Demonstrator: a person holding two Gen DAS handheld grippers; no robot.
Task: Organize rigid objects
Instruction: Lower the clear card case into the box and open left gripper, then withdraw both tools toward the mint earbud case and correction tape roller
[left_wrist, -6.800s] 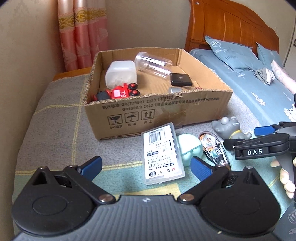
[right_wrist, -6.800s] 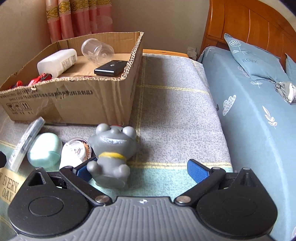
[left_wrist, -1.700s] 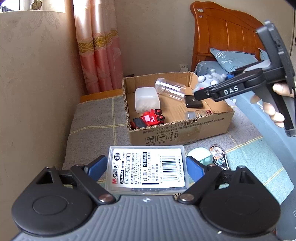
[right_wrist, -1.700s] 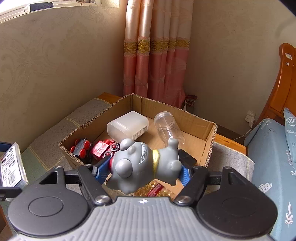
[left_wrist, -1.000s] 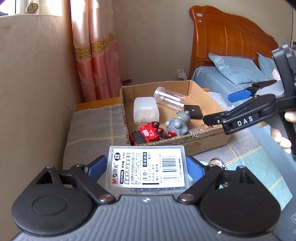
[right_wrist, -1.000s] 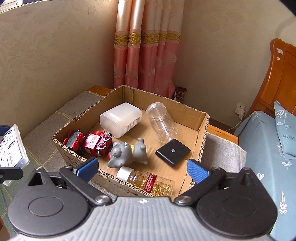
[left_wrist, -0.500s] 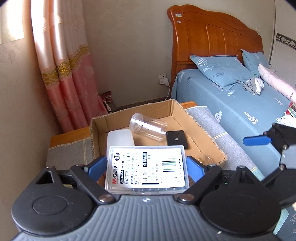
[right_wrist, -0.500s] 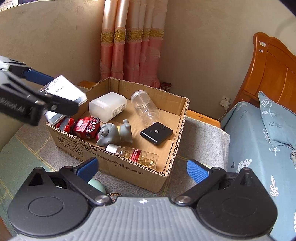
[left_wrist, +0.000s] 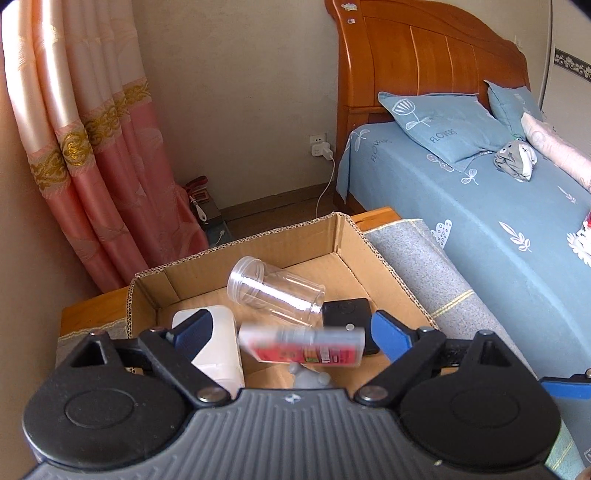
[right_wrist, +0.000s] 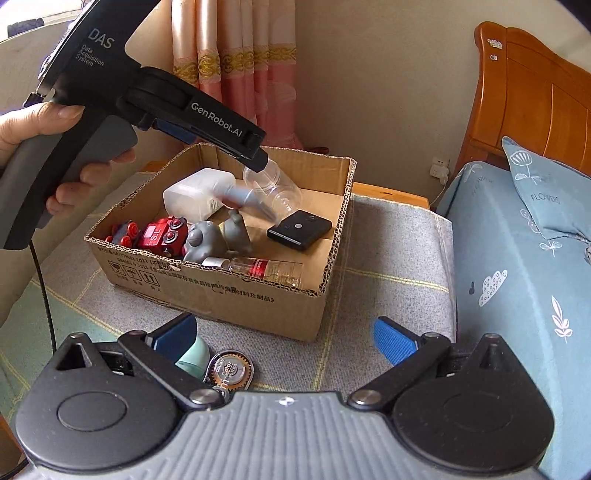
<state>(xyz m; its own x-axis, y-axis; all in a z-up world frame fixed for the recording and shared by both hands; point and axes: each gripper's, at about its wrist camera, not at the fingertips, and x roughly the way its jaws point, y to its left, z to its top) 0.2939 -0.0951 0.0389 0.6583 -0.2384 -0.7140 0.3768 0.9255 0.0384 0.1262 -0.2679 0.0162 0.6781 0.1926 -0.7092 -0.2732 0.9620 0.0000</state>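
Bedside table, grey cloth: cardboard box holds jar, toy, bottle. Left tool released above box; plastic case blurred, apparently dropping in. Right tool released, empty. Next: tape dispenser outside box needs grasping.

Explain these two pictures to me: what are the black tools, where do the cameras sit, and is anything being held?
There is no robot. A person holds two trigger-operated grippers, each with a camera looking along its blue-padded fingers. The left camera shows the left gripper open above a cardboard box. A blurred plastic case sits between its fingers, touching neither, so it looks released. The right camera shows the right gripper open and empty, and the hand gripping the left tool. In the box are a red train, grey figure, jar, white bottle, black pad and pill bottle. On the mat lie a tape roller and a mint object.
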